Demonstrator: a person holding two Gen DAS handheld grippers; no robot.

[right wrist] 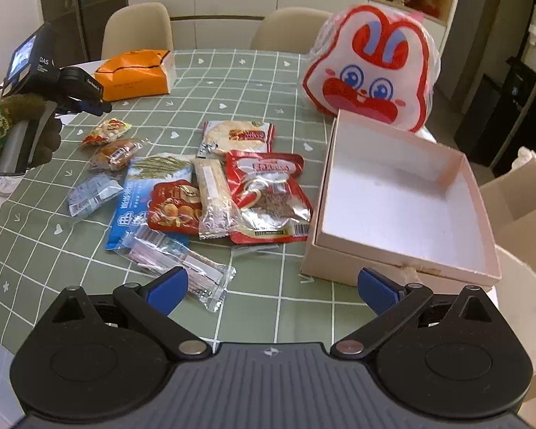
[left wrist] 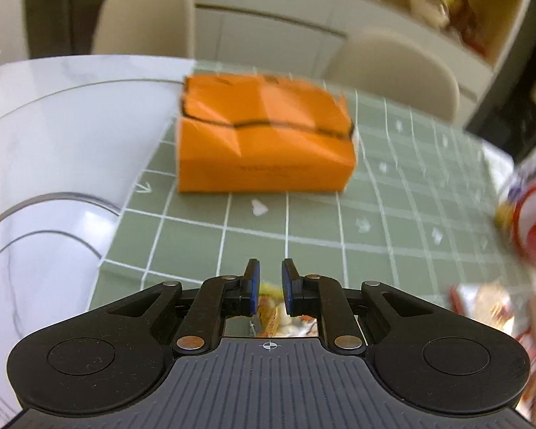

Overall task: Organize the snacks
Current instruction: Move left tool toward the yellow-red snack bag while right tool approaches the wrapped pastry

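Snack sorting, opening stage: no packet boxed yet.

Item one, pink box (right wrist: 403, 200), right of centre in the right wrist view: empty, lid off. Item two, loose snack packets (right wrist: 211, 193), centre frame, spread over the green checked cloth (right wrist: 53, 250), just left of the box. Item three, right gripper (right wrist: 271, 286), bottom edge: jaws spread wide, nothing between them. Item four, left gripper (left wrist: 270, 286), bottom centre of its own view: jaws drawn close, gripping nothing, above a small packet (left wrist: 278, 318). Likely step: approach to a first pick. Next move would need the left jaws parted before lowering onto a packet.
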